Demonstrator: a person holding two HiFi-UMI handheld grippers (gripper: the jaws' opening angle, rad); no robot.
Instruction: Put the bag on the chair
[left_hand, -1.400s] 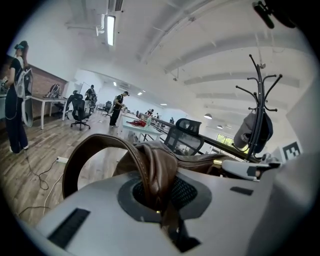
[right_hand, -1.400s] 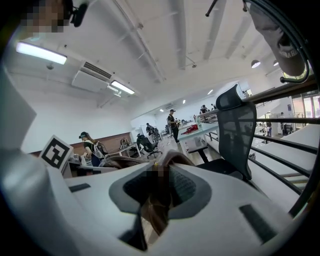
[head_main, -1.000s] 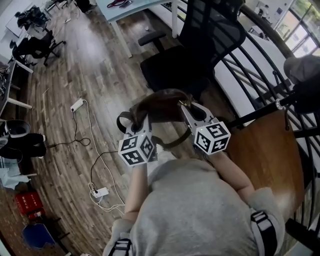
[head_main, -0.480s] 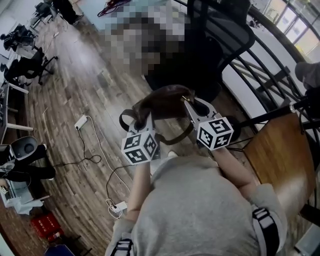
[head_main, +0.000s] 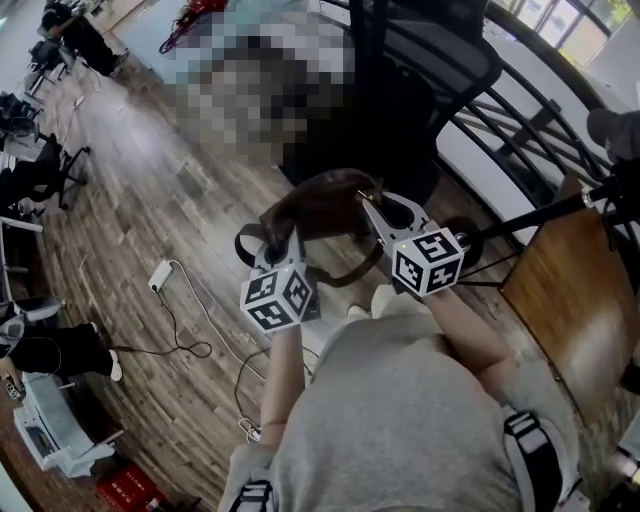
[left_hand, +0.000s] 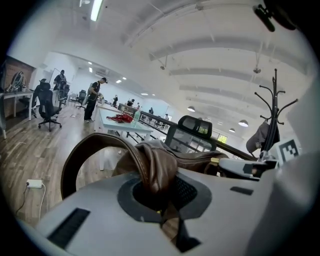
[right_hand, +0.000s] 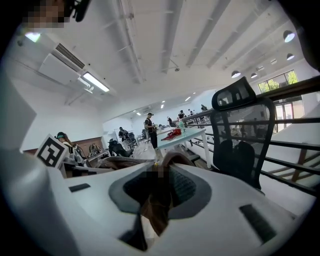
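A brown leather bag (head_main: 325, 203) hangs in the air between both grippers, its strap (head_main: 345, 275) looping down below. My left gripper (head_main: 278, 238) is shut on the bag's left end, where bunched leather (left_hand: 155, 167) fills the jaws and the strap (left_hand: 75, 155) arcs to the left. My right gripper (head_main: 372, 203) is shut on the bag's right end, with leather (right_hand: 157, 200) pinched between its jaws. A black mesh office chair (head_main: 430, 70) stands just beyond the bag. The same chair (right_hand: 242, 145) is close on the right in the right gripper view.
A power strip (head_main: 160, 275) and cables lie on the wooden floor to the left. A curved railing (head_main: 520, 110) runs behind the chair, and a wooden surface (head_main: 565, 290) sits at the right. A coat stand (left_hand: 274, 115), a desk (left_hand: 122, 122) and people stand farther off.
The head view has shifted, so the floor and power strip slide downward. Both grippers keep their hold on the bag, which stays in front of the black chair.
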